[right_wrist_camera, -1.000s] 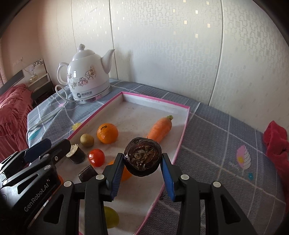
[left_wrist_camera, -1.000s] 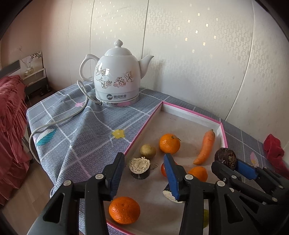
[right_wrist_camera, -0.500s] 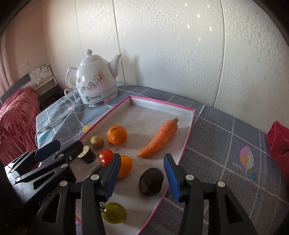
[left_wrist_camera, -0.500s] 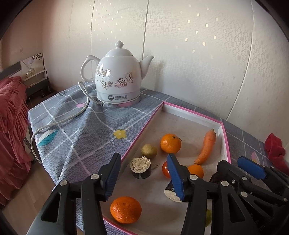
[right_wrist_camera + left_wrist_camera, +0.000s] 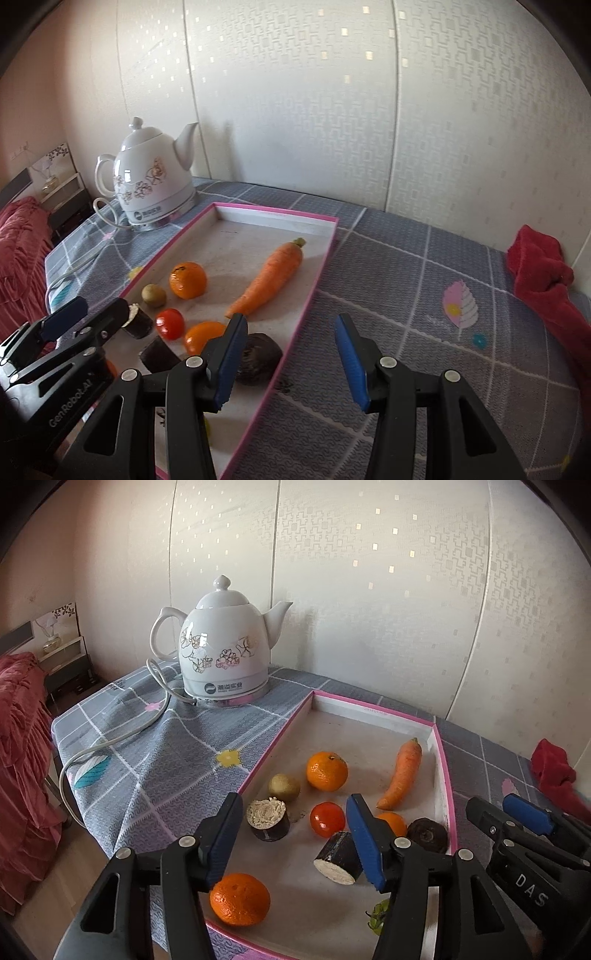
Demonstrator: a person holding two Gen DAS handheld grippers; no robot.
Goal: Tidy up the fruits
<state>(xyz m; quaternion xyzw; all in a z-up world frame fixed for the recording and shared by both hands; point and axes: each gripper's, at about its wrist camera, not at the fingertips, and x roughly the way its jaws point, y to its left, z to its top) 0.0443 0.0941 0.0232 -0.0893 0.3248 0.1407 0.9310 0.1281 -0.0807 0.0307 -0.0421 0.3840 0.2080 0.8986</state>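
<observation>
Right wrist view: tray (image 5: 314,267) holds carrot (image 5: 267,281), oranges, dark fruit (image 5: 260,356); both grippers released.

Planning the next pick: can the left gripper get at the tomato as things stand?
Probably yes. The left gripper is open, and the tomato lies just ahead between its fingers, though the two cut dark pieces flank it closely.

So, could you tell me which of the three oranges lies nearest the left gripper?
The orange by the tray's near edge, just beneath the left gripper; the others lie farther in.

A green fruit (image 5: 377,915) sits half hidden behind the left gripper (image 5: 295,840).
</observation>
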